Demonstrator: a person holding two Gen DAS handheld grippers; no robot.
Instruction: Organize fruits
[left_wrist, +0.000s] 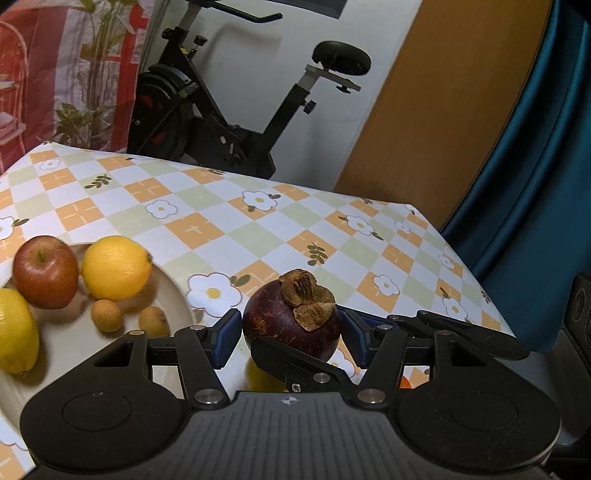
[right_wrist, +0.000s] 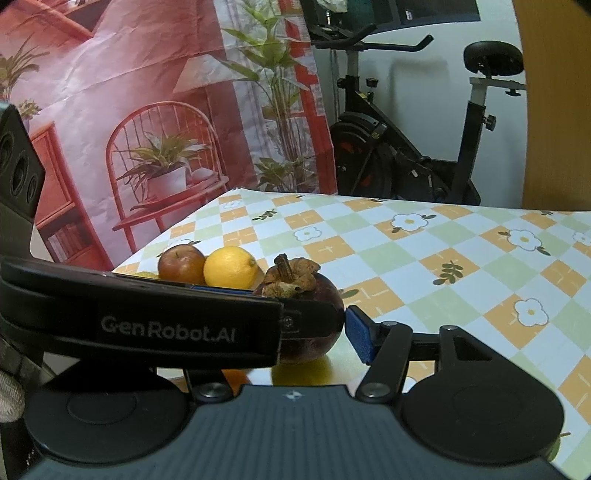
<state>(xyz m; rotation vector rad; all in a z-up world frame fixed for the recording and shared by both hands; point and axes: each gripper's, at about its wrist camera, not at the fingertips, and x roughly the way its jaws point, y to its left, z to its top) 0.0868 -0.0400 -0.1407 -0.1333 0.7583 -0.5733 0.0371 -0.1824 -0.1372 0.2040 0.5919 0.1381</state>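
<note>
apparently both the left gripper (left_wrist: 290, 334) and right gripper (right_wrist: 314, 325) clasp one mangosteen (left_wrist: 291, 325).

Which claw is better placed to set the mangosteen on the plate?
Left. Both grip the mangosteen, but the plate lies beside the left claw, whose body stands before the right claw.

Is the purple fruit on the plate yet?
No. The mangosteen is off the plate, raised between the pads of both hand-held grippers, beside the plate's fruit.
</note>
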